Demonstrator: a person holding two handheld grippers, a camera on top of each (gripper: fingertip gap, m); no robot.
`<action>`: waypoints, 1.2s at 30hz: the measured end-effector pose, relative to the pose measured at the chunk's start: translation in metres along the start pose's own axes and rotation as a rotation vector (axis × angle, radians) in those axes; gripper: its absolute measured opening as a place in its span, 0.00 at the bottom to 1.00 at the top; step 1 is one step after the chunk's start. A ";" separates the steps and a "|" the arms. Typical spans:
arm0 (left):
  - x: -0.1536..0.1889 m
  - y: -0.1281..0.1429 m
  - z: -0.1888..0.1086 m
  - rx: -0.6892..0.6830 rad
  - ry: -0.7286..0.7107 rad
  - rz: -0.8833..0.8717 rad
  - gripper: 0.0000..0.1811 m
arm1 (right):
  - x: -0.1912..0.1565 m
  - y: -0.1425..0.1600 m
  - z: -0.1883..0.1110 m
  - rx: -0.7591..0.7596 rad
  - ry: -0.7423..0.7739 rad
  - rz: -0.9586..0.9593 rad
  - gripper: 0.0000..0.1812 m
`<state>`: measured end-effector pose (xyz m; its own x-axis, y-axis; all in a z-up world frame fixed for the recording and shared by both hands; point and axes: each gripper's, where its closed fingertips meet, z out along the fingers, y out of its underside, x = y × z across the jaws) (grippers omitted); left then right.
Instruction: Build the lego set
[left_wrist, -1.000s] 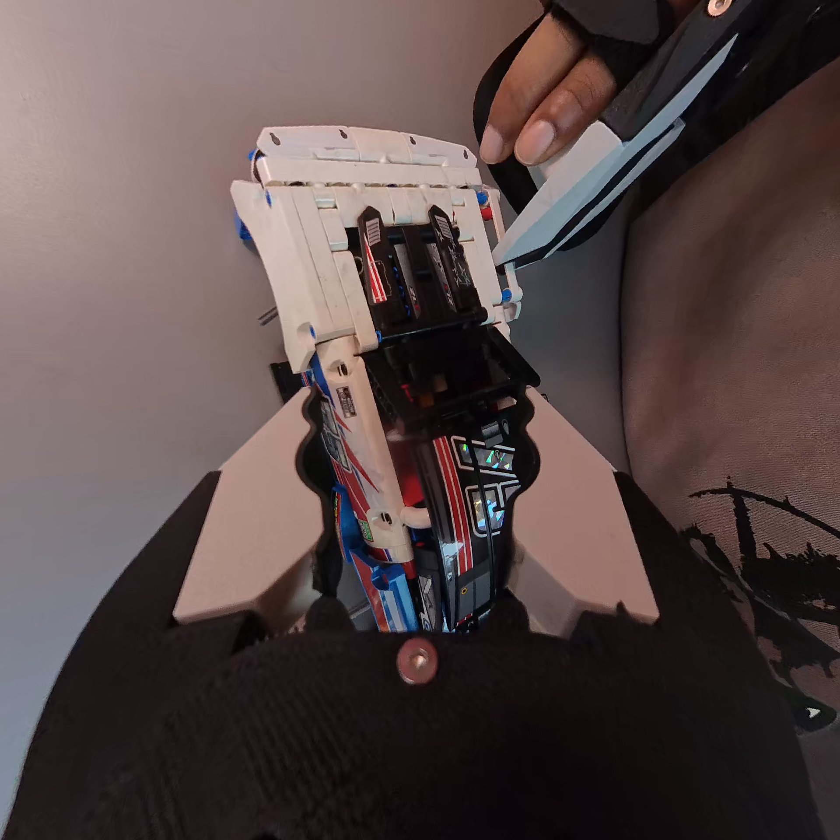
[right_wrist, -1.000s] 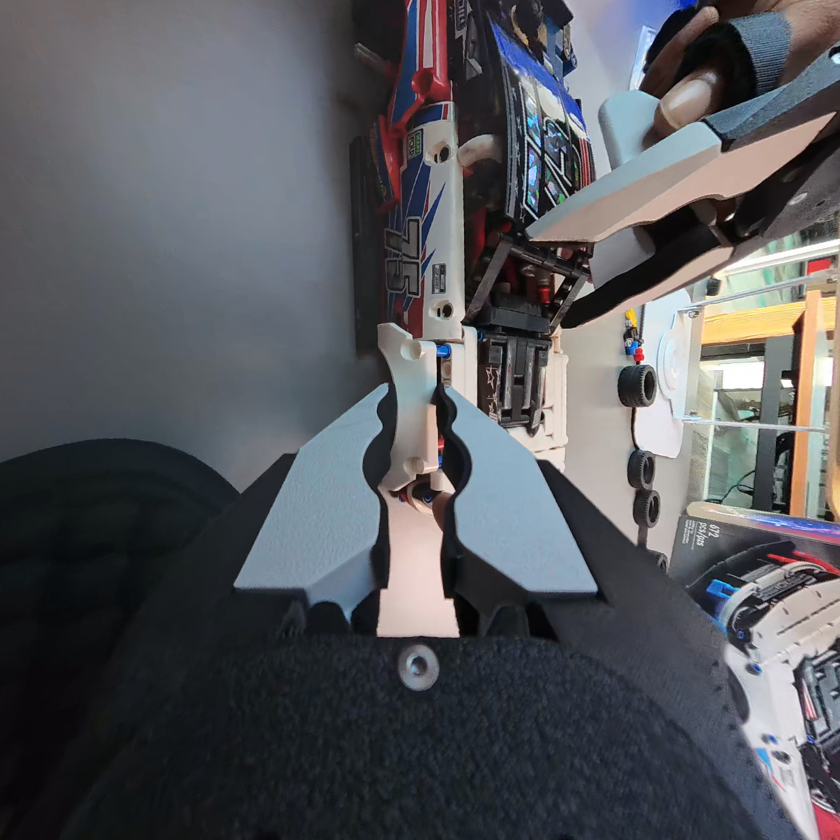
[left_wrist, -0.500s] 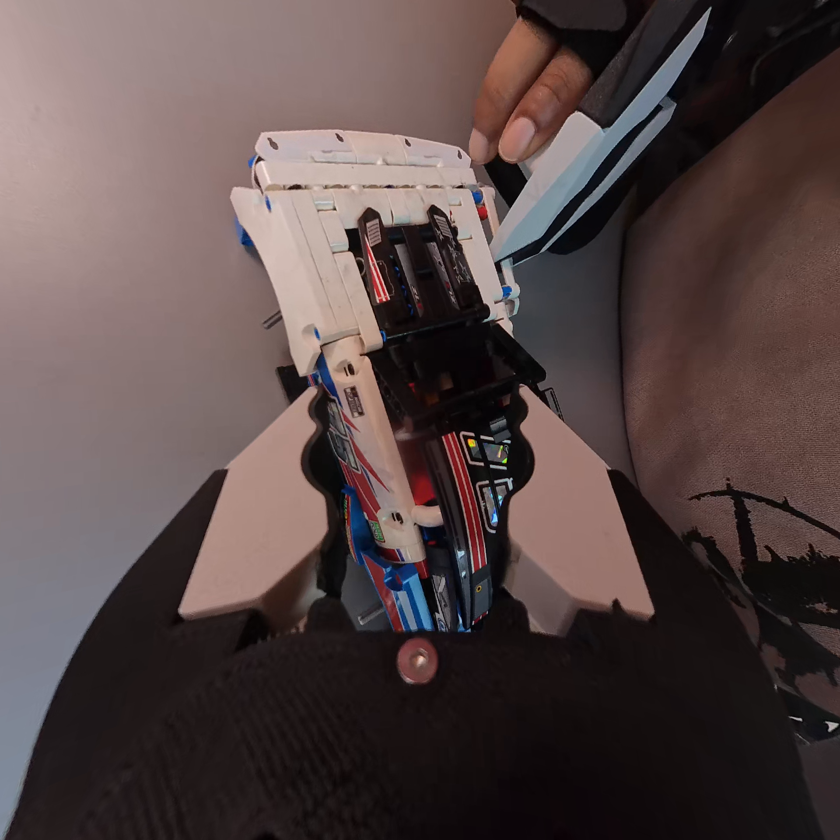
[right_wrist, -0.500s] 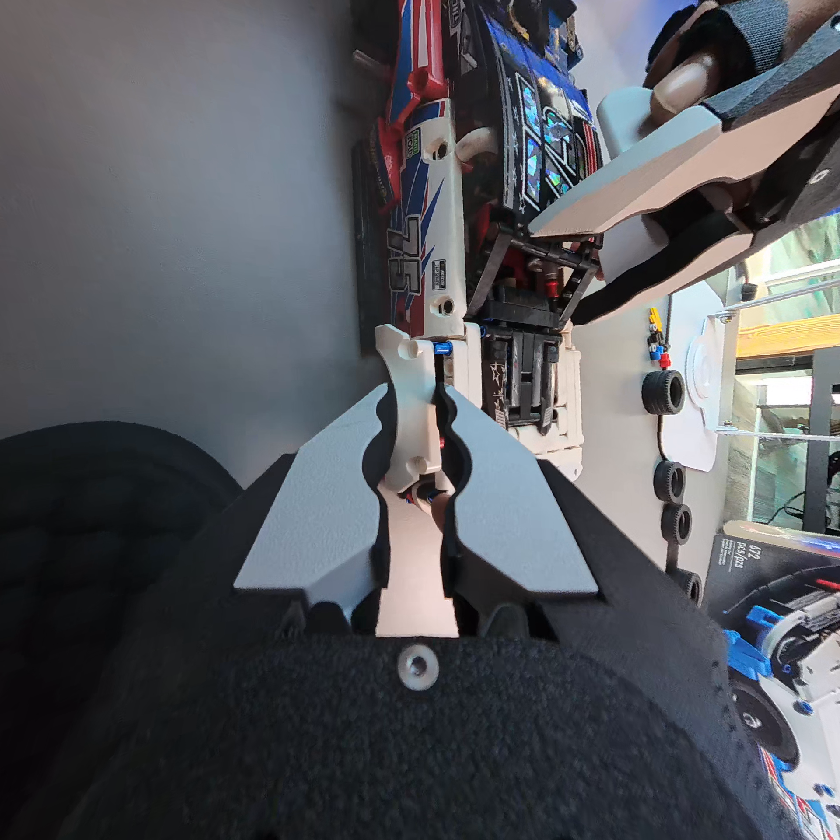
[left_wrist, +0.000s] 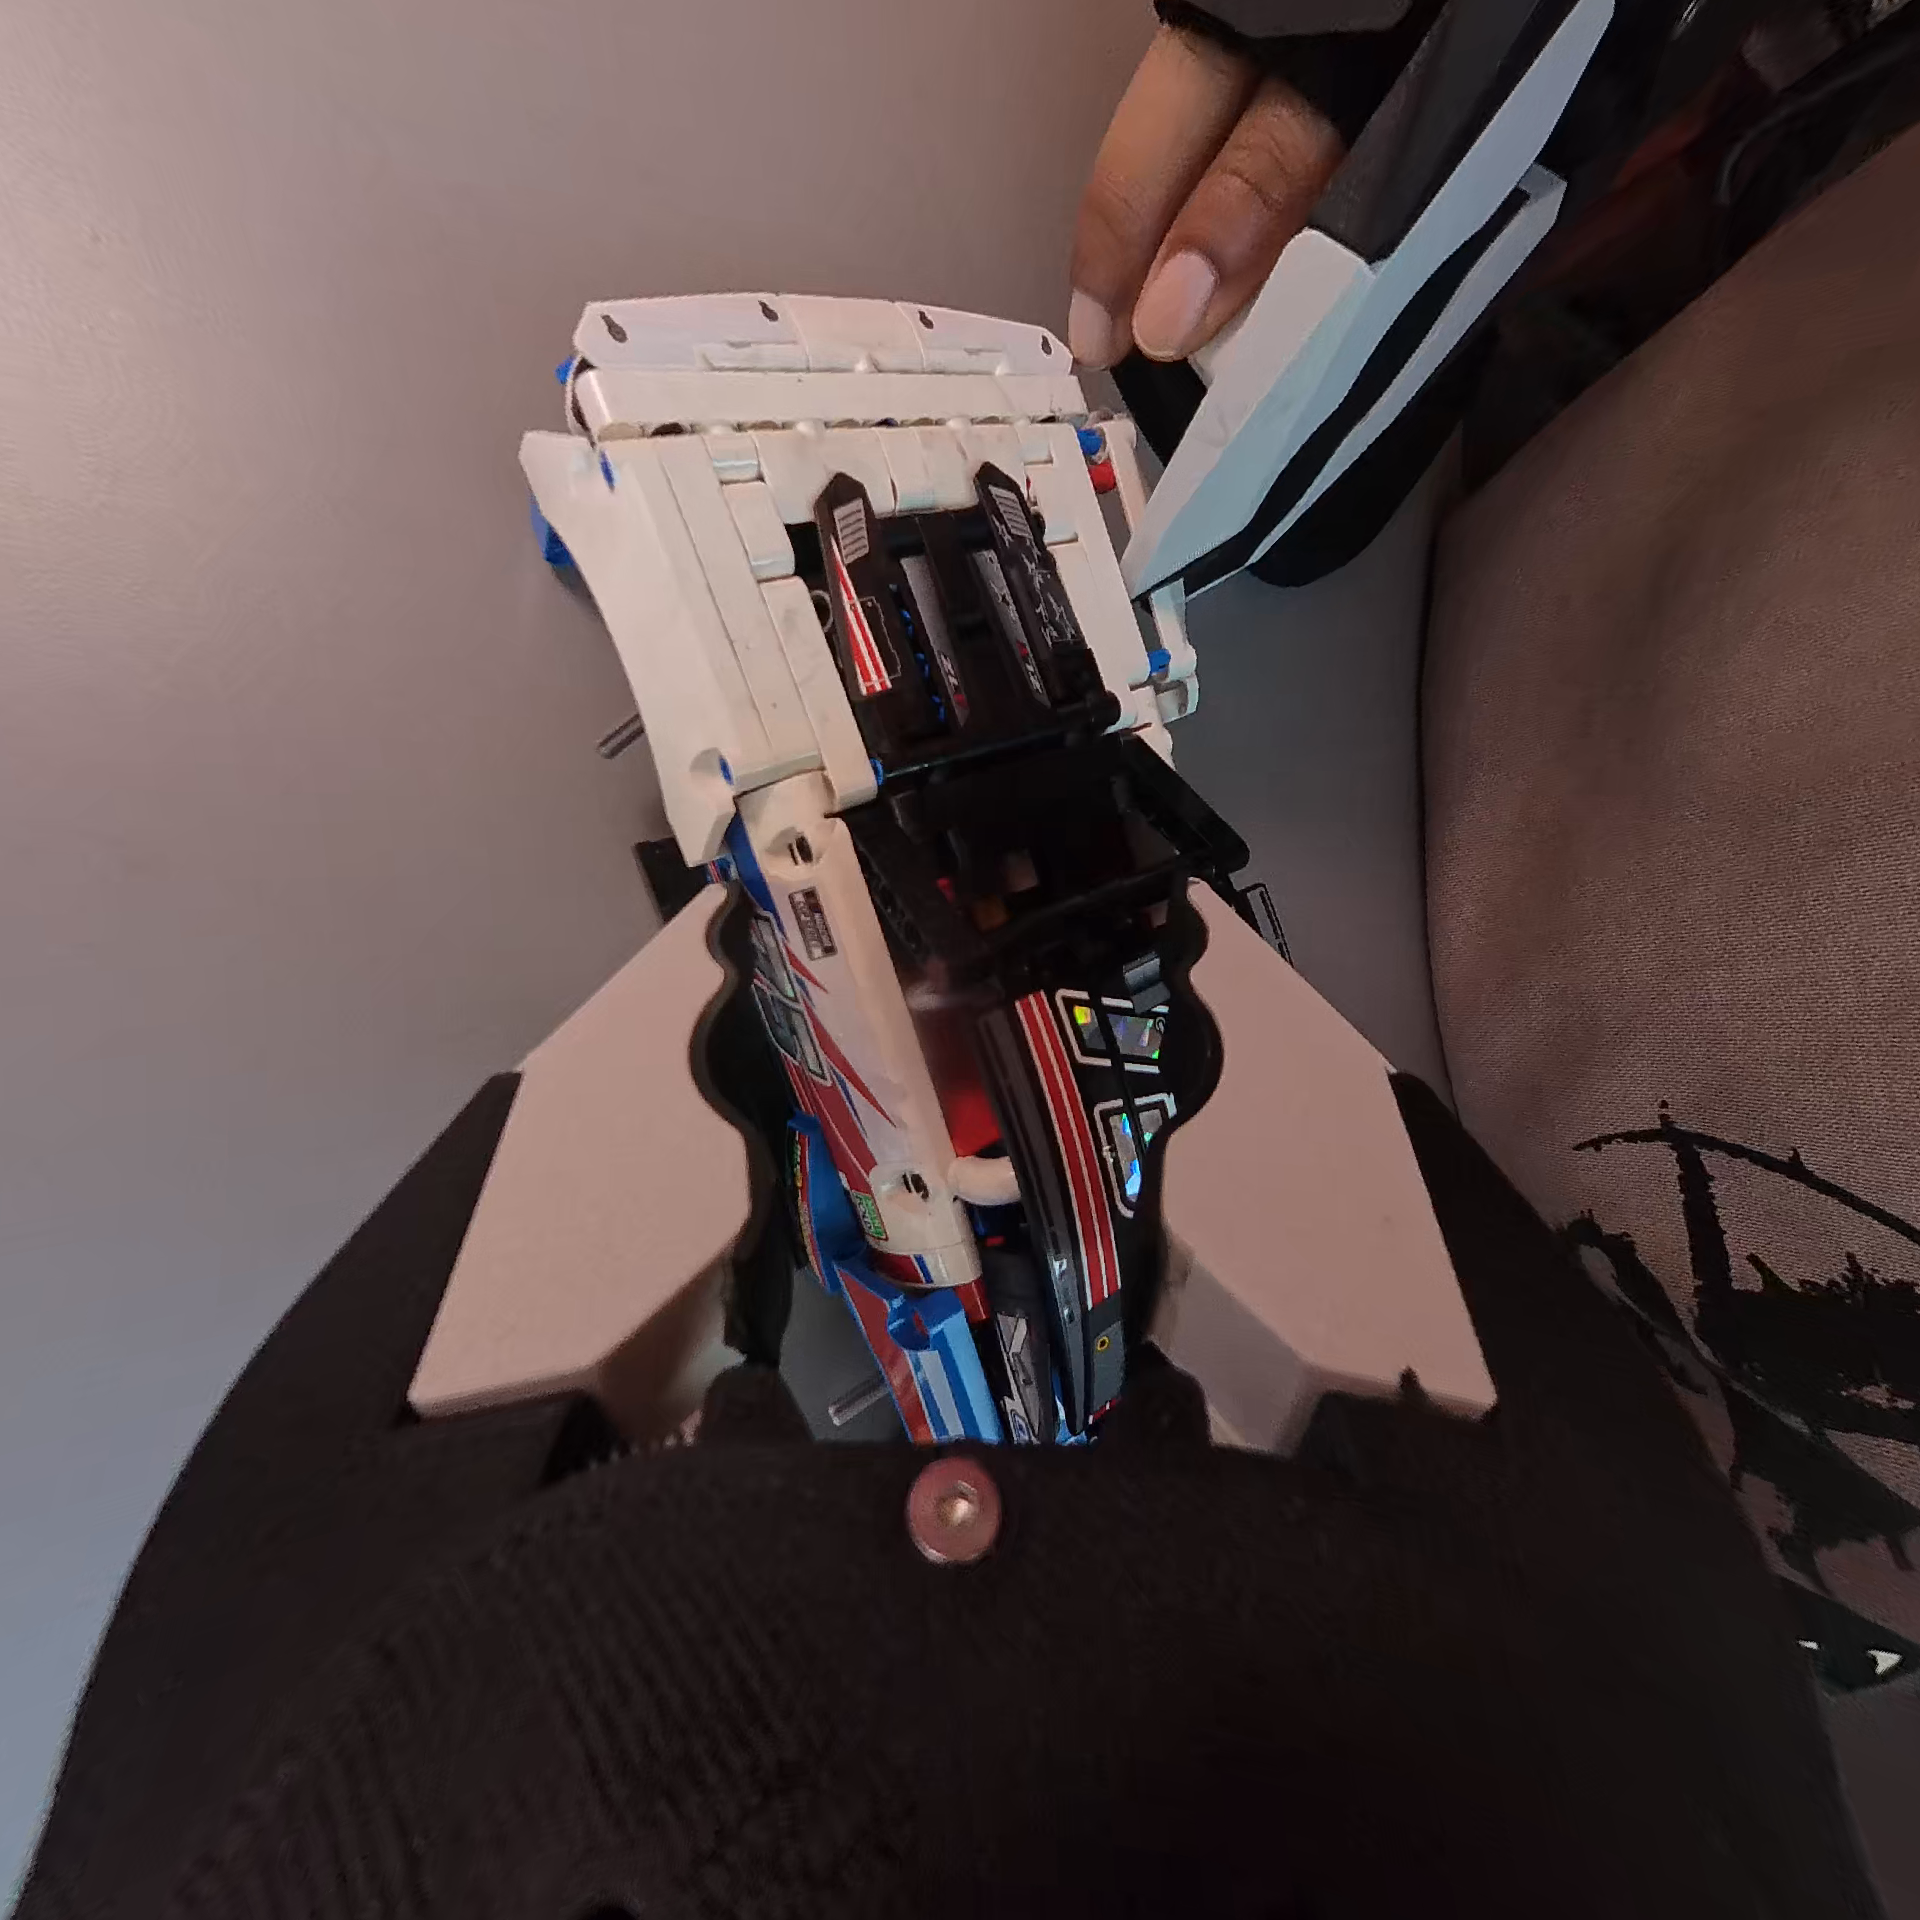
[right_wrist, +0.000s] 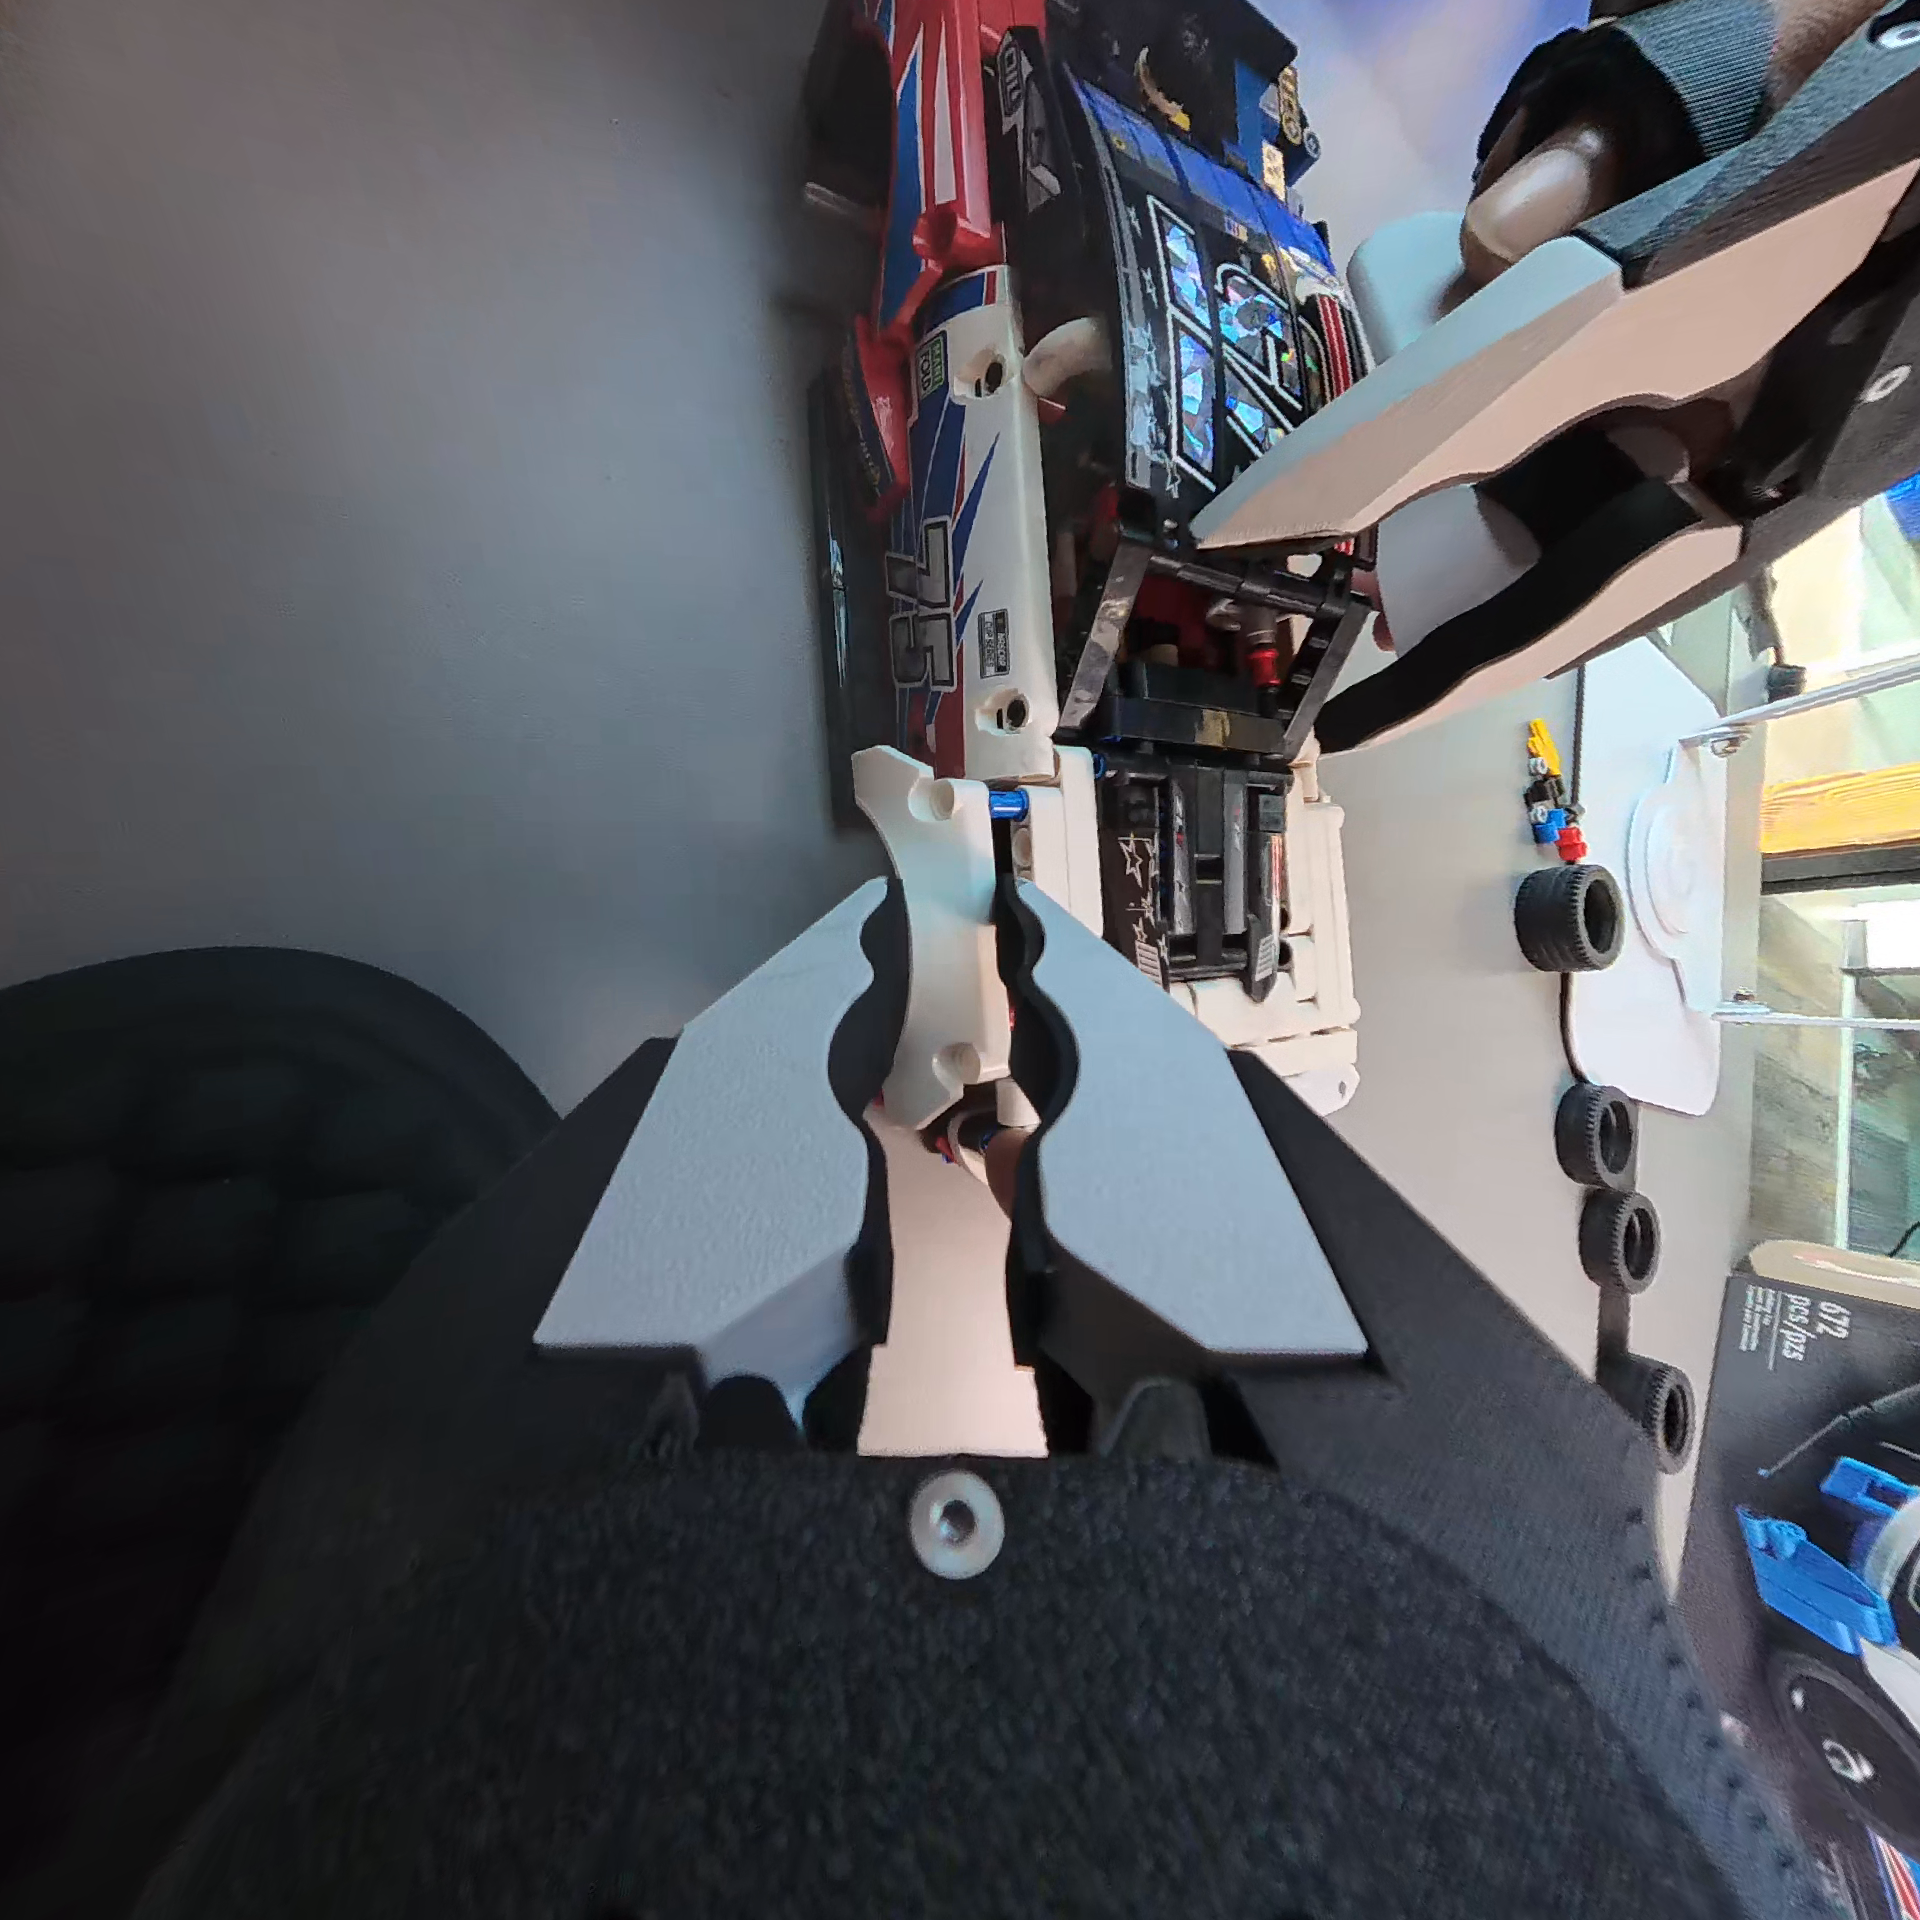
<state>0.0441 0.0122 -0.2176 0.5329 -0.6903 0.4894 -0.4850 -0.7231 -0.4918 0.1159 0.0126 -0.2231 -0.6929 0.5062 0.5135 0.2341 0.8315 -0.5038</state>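
A: What has the left claw (left_wrist: 951, 1049) got?
B: It's clamped across the middle of the lego car (left_wrist: 935, 831), one finger on the white, red and blue side panel, the other on the black roof with its shiny stickers.

A: And the right claw (right_wrist: 951, 997)?
B: Pinched tight on a curved white arch piece (right_wrist: 940, 935) at the car's white nose end, just beside a small blue pin (right_wrist: 1006, 800). In the left wrist view the right claw (left_wrist: 1164, 561) meets the white nose at its right edge.

A: Where is the car itself?
B: Against the pale grey worktop (right_wrist: 416, 468), lying on its side, held between both claws.

A: Anything farther out?
B: Near the worktop's far edge, a row of black tyres (right_wrist: 1569, 920), a cluster of tiny coloured parts (right_wrist: 1548, 805) beside them, and the set's box (right_wrist: 1808, 1455) at the corner.
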 end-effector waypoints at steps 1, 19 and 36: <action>0.000 0.000 0.000 0.000 0.000 0.000 0.43 | 0.000 0.000 0.000 0.003 0.004 -0.003 0.08; 0.000 0.000 0.000 0.002 0.016 0.009 0.44 | 0.003 0.002 0.001 -0.004 0.065 -0.106 0.08; 0.000 -0.001 0.001 0.023 0.021 0.022 0.43 | 0.003 0.002 0.001 0.070 0.055 -0.190 0.08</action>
<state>0.0450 0.0131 -0.2180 0.5079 -0.7063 0.4932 -0.4797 -0.7074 -0.5190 0.1134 0.0156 -0.2227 -0.6813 0.3548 0.6402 0.0533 0.8964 -0.4401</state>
